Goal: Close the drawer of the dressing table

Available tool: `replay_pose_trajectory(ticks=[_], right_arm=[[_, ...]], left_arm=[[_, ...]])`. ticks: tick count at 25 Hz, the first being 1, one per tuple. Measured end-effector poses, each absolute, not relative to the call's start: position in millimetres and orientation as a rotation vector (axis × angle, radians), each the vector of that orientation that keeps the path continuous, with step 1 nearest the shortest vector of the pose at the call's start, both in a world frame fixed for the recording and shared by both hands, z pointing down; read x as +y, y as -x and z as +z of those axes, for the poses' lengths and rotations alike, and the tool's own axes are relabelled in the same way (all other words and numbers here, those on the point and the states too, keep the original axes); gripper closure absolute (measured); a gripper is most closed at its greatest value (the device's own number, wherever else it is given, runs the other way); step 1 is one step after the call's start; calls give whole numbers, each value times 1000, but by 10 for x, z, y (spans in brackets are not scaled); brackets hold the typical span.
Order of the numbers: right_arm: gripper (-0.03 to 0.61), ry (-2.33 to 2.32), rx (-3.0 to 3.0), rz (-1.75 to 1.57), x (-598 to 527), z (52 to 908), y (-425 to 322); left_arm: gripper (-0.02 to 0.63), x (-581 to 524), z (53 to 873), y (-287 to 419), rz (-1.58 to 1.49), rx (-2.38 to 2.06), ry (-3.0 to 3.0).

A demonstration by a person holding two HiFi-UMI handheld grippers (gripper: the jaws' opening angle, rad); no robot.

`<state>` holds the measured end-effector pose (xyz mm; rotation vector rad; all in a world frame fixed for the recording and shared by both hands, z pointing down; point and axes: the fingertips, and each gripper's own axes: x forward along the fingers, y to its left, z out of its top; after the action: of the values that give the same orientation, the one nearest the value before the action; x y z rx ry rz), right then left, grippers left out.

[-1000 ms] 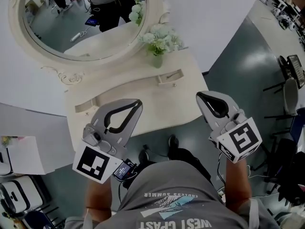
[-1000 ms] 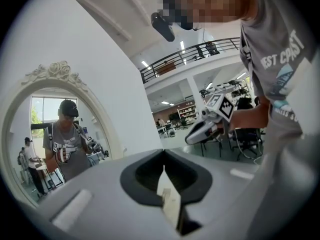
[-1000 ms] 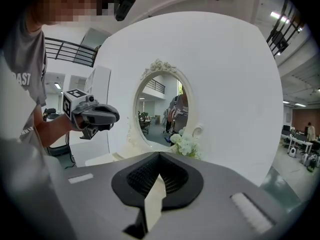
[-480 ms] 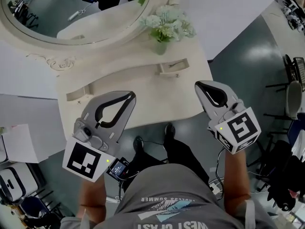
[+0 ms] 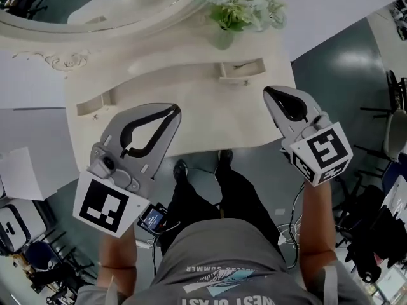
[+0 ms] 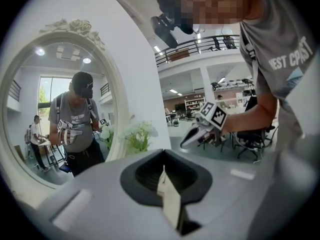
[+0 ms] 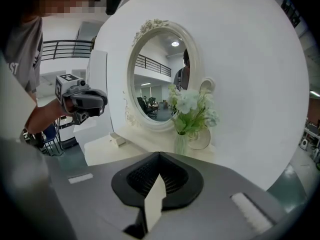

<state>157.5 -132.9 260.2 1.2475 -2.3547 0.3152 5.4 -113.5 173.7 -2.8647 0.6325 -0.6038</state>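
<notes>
The cream dressing table (image 5: pixel 191 116) lies below me, with its oval mirror (image 5: pixel 95 5) at the back. Two small drawers sit in its raised back ledge. The right one (image 5: pixel 241 69) stands out a little from the ledge, as does the left one (image 5: pixel 93 104). My left gripper (image 5: pixel 172 109) is shut and empty over the table's front left. At the front right corner my right gripper (image 5: pixel 269 93) is also shut and empty. Neither touches the table. The left gripper view shows its shut jaw tips (image 6: pixel 162 170), and the right gripper view its own (image 7: pixel 159 177).
A glass vase of white flowers (image 5: pixel 238 8) stands at the back of the table, just behind the right drawer. The person's legs and shoes (image 5: pixel 222 161) are under the front edge. Office chairs (image 5: pixel 397 119) stand on the grey floor to the right.
Both grippers have sunk and come nearer the table's front edge, still shut. The table and vase have slid up the head view and look larger.
</notes>
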Motion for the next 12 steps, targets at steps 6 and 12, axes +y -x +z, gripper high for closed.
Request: replay_pose_trajectory(ticks=[6, 12], right_arm=[[577, -1216, -2328, 336, -1461, 2969, -1596], [577, -1186, -2312, 357, -1563, 3264, -1596]], left_arm=[[611, -1243, 2007, -31, -633, 655, 2892], [611, -1325, 2216, -24, -651, 669, 2912]])
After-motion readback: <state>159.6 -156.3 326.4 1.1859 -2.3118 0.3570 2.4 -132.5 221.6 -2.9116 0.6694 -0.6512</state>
